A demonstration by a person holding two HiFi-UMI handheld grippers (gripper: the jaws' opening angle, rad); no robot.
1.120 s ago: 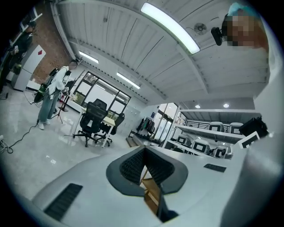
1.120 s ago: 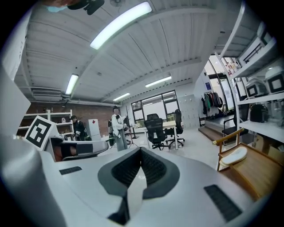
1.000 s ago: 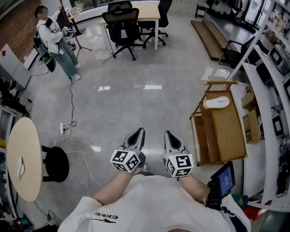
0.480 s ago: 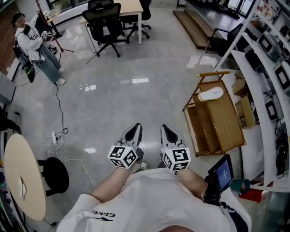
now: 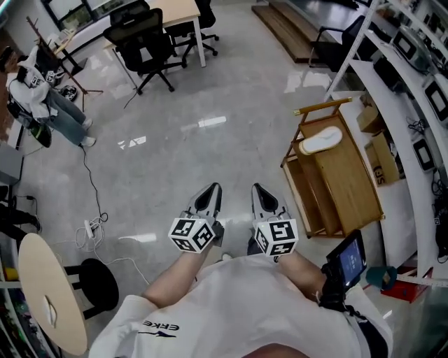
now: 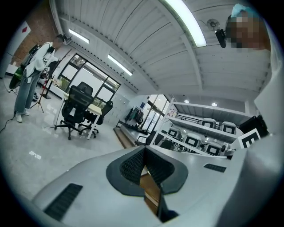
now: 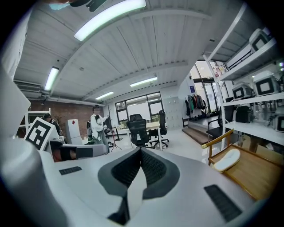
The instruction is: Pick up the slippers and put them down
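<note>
One white slipper [image 5: 320, 140] lies on the top of a low wooden rack [image 5: 350, 189] at the right of the head view; in the right gripper view the slipper [image 7: 226, 159] rests on the same rack [image 7: 255, 175] at the right. Both grippers are held side by side in front of the person's body, well short of the rack. The left gripper [image 5: 211, 190] is shut with nothing in it, its pads meeting at the tip [image 6: 144, 150]. The right gripper [image 5: 259, 190] is also shut and empty [image 7: 141, 150]. I see no second slipper.
White shelving with devices [image 5: 413, 105] runs along the right wall behind the rack. Black office chairs [image 5: 140, 42] and a desk [image 5: 178, 14] stand at the back; a person [image 5: 38, 98] stands at far left. A round table [image 5: 52, 301], black stool [image 5: 98, 283] and floor cable [image 5: 91, 227] are at left.
The view has swung and moved toward the rack, so the rack and slipper sit larger and nearer. Both grippers stayed shut and side by side.
</note>
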